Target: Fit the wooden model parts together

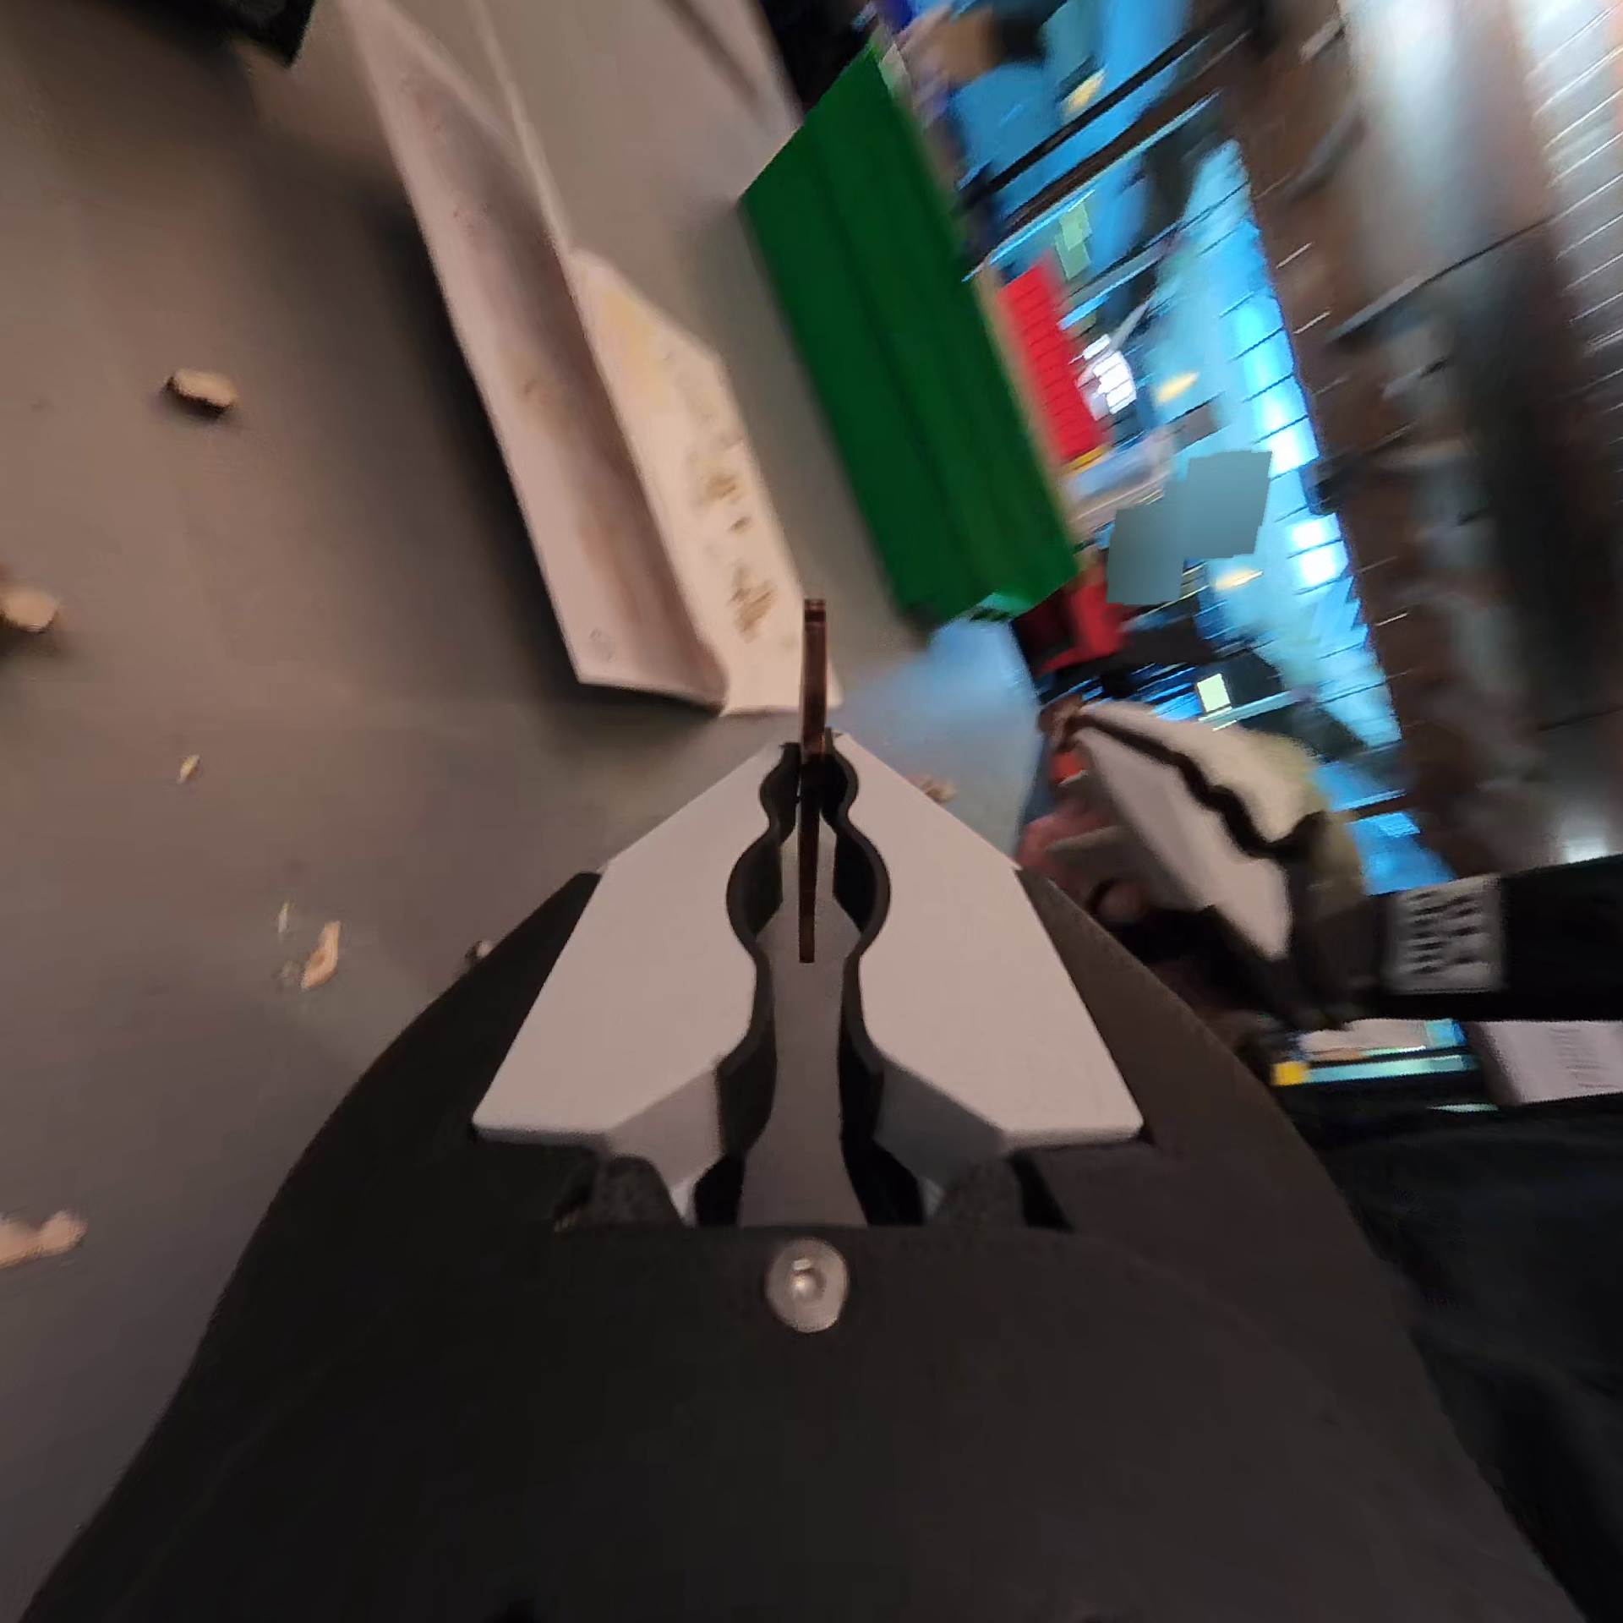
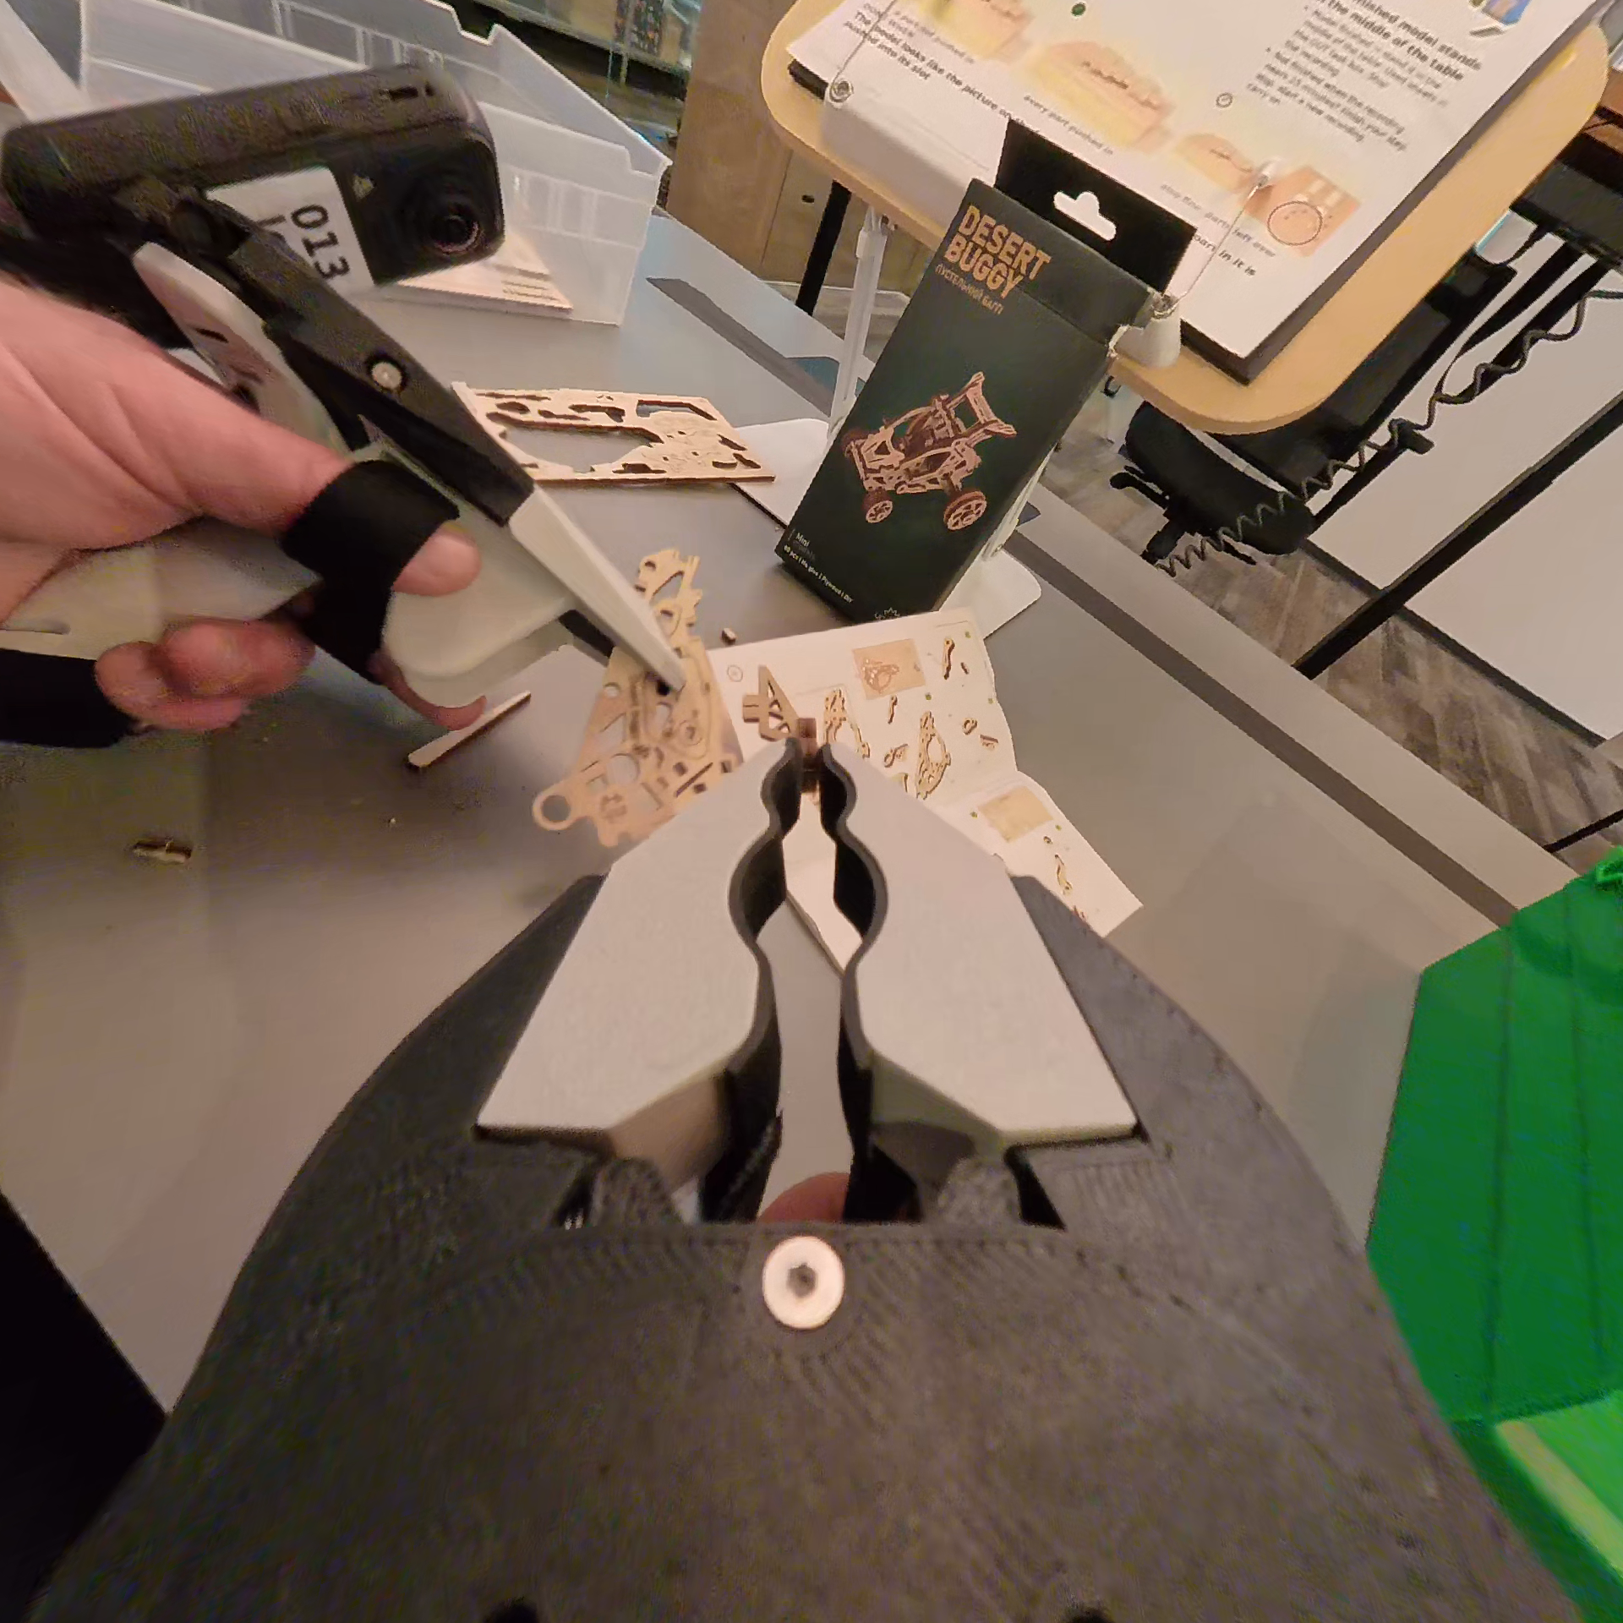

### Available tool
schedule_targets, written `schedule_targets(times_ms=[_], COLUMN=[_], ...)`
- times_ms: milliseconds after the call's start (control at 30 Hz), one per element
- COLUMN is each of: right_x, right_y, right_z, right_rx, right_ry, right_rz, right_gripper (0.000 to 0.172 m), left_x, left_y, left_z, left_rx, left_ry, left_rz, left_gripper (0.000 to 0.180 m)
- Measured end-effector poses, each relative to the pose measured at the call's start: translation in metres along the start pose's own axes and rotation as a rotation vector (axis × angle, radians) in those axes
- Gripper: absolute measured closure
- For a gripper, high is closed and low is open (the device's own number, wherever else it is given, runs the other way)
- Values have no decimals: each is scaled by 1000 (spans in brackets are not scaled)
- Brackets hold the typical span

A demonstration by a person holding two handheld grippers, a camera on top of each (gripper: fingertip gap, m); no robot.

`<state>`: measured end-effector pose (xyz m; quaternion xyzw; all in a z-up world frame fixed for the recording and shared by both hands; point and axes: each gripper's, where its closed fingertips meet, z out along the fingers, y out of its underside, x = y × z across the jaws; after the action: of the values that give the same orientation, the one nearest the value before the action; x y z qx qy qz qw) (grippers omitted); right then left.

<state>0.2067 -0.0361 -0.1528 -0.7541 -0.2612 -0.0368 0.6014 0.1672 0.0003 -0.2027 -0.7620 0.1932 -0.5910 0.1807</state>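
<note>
In the left wrist view my left gripper (image 1: 812, 753) is shut on a thin flat wooden panel (image 1: 814, 676), seen edge-on and sticking out past the fingertips. The right wrist view shows this gripper (image 2: 672, 681) in a person's hand, its tips closed on the pale cut-out panel (image 2: 632, 746), which is tilted over the grey table (image 2: 263, 922). My right gripper (image 2: 808, 757) is shut on a small wooden part (image 2: 768, 707) with a triangular end, held just right of the panel and apart from it.
A printed instruction sheet (image 2: 948, 720) lies under the parts. A dark model box (image 2: 957, 421) stands behind, and a punched-out wooden sheet (image 2: 615, 435) lies beside it. A loose wooden stick (image 2: 470, 731) lies at left. A green object (image 2: 1511, 1142) sits at right. Wooden scraps (image 1: 202, 391) dot the table. The grippers' ends are close to 8 cm from one another.
</note>
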Motion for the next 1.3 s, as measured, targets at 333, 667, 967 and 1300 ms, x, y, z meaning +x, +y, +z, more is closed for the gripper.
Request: schedule_targets(times_ms=[333, 667, 967, 1300], right_x=[-2, 0, 1, 2], right_y=[7, 10, 12, 11], right_z=[-6, -7, -5, -3], right_rx=[-10, -8, -4, 15], right_ry=[-10, -15, -22, -33], right_rz=[16, 34, 52, 111], right_gripper=[171, 171, 171, 171], left_x=[-21, -28, -31, 18], left_y=[12, 14, 30, 14], left_z=[-9, -27, -30, -19], left_rx=[-84, -190, -387, -259], left_ry=[-174, -288, -365, -93], left_rz=[97, 268, 456, 405], left_gripper=[157, 136, 123, 136])
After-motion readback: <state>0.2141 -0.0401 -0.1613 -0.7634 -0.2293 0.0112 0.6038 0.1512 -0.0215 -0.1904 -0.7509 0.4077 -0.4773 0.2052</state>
